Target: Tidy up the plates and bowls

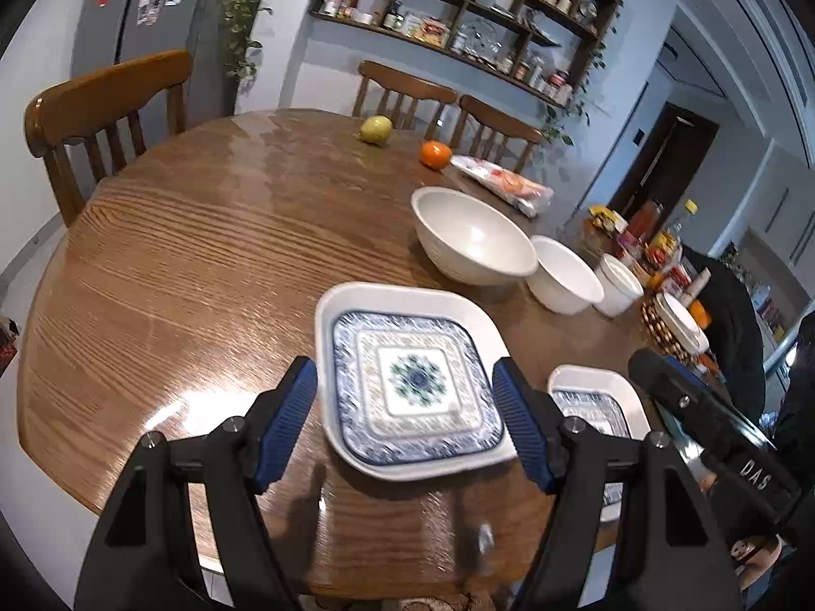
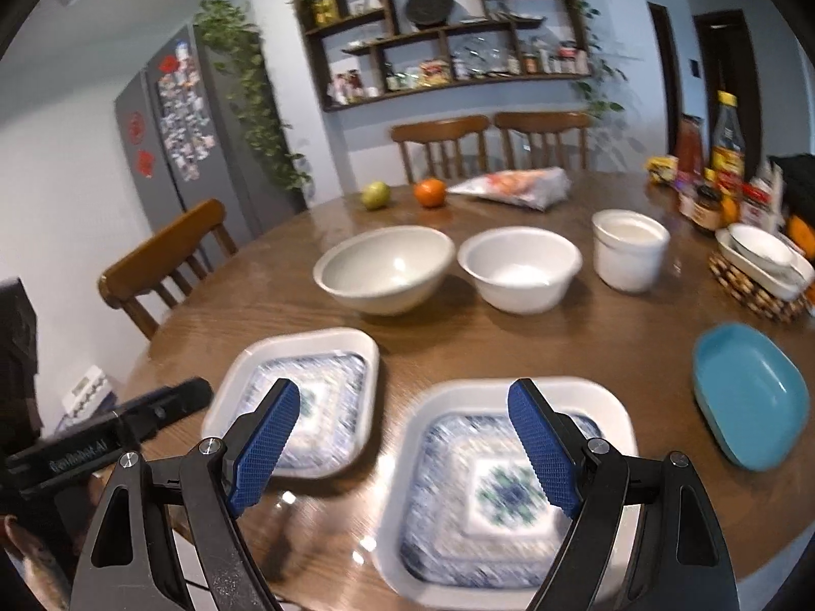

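Align both claws over the patterned plates
Left claw [image 1: 405, 422] and right claw [image 2: 405, 450] spread, empty (plates resting on table): straddle one rim squarely before closing.

The near patterned plate [image 2: 509, 499] is motion-blurred (its lower rim cut off by the edge).

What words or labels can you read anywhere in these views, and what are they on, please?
"DAS": white letters on the right gripper's black body.
Lettering on the left gripper's black body: too blurred to read.
Labels on the bottles and jars, fridge photos: too small or blurred.
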The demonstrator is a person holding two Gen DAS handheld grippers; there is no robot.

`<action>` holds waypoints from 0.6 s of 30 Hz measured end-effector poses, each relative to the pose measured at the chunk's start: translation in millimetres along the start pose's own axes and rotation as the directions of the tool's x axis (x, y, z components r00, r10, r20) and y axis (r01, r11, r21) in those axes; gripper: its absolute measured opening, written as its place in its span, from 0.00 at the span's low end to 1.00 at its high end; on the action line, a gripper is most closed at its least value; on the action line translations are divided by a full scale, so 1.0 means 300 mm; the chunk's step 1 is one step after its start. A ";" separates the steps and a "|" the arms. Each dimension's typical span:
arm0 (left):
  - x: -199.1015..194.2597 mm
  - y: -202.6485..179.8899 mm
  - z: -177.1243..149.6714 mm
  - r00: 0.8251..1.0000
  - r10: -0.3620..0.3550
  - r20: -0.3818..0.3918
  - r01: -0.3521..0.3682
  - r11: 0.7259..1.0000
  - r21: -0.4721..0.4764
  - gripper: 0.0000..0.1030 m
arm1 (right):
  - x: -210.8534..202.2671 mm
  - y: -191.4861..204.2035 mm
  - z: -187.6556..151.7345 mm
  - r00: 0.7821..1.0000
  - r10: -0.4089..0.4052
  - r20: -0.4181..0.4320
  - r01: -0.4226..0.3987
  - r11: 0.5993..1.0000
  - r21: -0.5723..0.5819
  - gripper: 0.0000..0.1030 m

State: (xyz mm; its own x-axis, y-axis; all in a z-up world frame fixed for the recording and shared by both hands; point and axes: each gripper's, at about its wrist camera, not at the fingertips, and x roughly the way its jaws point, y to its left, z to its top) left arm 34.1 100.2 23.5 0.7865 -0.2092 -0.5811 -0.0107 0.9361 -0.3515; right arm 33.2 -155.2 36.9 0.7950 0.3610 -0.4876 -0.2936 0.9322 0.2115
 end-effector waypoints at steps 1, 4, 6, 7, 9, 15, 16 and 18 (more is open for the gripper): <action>-0.002 0.009 0.006 1.000 0.007 0.005 -0.007 1.000 -0.006 0.68 | 0.008 0.008 0.011 1.000 0.013 0.001 -0.013 1.000 -0.002 0.82; -0.002 0.047 0.020 1.000 0.028 0.004 -0.028 0.999 -0.027 0.69 | 0.047 0.044 0.044 0.999 0.053 -0.010 -0.053 0.999 -0.010 0.82; 0.005 0.065 0.026 0.999 0.038 -0.007 -0.038 0.999 -0.036 0.69 | 0.078 0.068 0.056 0.997 0.079 -0.021 -0.079 0.997 -0.013 0.82; 0.011 0.076 0.028 0.999 0.049 -0.013 -0.050 0.998 -0.041 0.69 | 0.095 0.081 0.058 0.995 0.093 -0.031 -0.094 0.995 -0.015 0.82; 0.018 0.101 0.033 0.998 0.068 -0.018 -0.069 0.995 -0.065 0.69 | 0.123 0.099 0.059 0.992 0.119 -0.046 -0.120 0.993 -0.015 0.82; 0.047 0.166 0.031 0.997 0.042 -0.062 -0.049 0.991 -0.127 0.68 | 0.217 0.153 0.061 0.984 0.156 -0.090 -0.158 0.987 -0.017 0.82; 0.052 0.174 0.030 0.997 0.051 -0.064 -0.059 0.990 -0.131 0.67 | 0.225 0.155 0.061 0.982 0.161 -0.097 -0.163 0.987 -0.011 0.82; 0.059 0.175 0.026 0.996 0.059 -0.066 -0.068 0.989 -0.132 0.67 | 0.252 0.158 0.060 0.978 0.174 -0.117 -0.174 0.985 0.006 0.82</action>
State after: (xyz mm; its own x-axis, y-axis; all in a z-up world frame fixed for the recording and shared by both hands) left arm 52.3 147.8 0.6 0.7419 -0.1716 -0.6482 -0.1455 0.9025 -0.4054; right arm 88.9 -84.1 25.4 0.6643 0.5180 -0.5389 -0.4245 0.8548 0.2985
